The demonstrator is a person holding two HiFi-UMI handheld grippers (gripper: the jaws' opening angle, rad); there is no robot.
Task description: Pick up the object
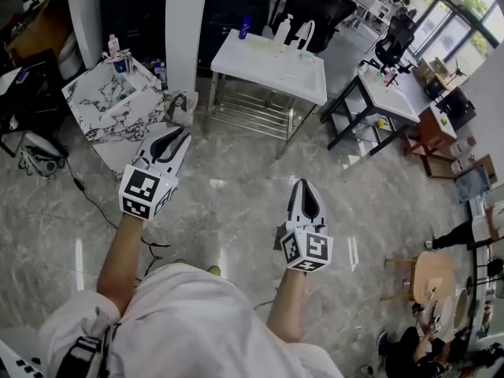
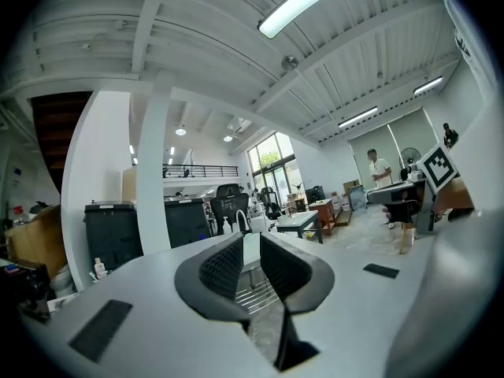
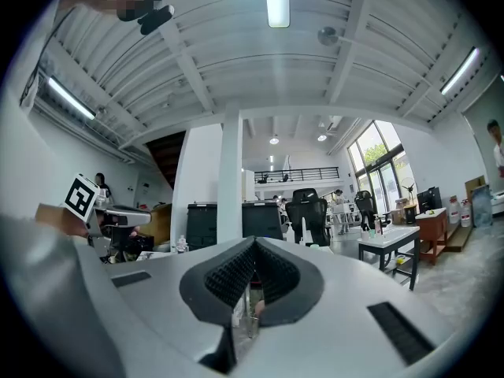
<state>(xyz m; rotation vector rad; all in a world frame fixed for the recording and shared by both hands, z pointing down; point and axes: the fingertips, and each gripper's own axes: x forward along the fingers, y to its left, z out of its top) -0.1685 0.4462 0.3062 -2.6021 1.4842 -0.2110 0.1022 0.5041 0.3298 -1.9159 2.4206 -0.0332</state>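
Observation:
I stand on a grey marble floor with both grippers held out in front of me, neither holding anything. In the head view my left gripper [image 1: 175,138] points toward a white table [image 1: 272,68] with a wire shelf under it. Its jaws stand slightly apart, and in the left gripper view the left gripper [image 2: 250,249] shows a narrow gap with that table behind it. My right gripper [image 1: 304,186] is lower and further right. In the right gripper view the right gripper [image 3: 253,252] has its pads meeting. A blue bottle [image 1: 246,27] and white arched items [image 1: 293,31] stand on the table's far edge.
A marble-topped table [image 1: 118,105] stands left, beside a white pillar [image 1: 183,30]. A black office chair [image 1: 319,2] is behind the white table. A black-framed desk [image 1: 394,93] and a round wooden stool [image 1: 431,278] are at right. A cable [image 1: 87,195] lies on the floor.

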